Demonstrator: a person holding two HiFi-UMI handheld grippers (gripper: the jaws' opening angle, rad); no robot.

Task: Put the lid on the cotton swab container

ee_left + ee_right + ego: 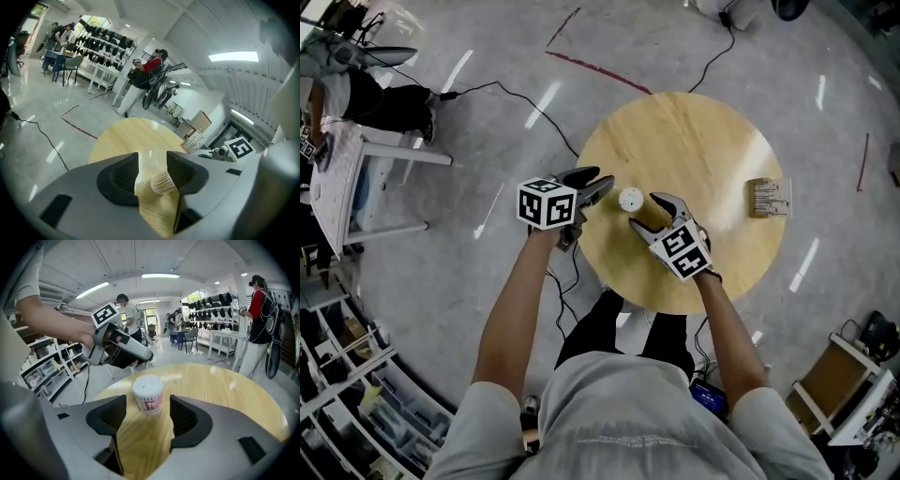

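Observation:
The cotton swab container (pixel 630 199) stands upright on the round wooden table (pixel 694 141), a small tub with a pink label and bare white swab tips on top, no lid on it. My left gripper (pixel 605 178) is open just to its left. My right gripper (pixel 643 211) is open just to its right and nearer me. In the left gripper view the container (pixel 163 182) lies low between the open jaws of the gripper (pixel 153 166). In the right gripper view it (pixel 148 394) stands just beyond the open gripper (pixel 148 413), apart from both fingers.
A small tan box (pixel 769 198) sits near the table's right edge, also seen as the box (pixel 194 140). Cables run over the grey floor behind the table. White tables, chairs and people stand far off in the room.

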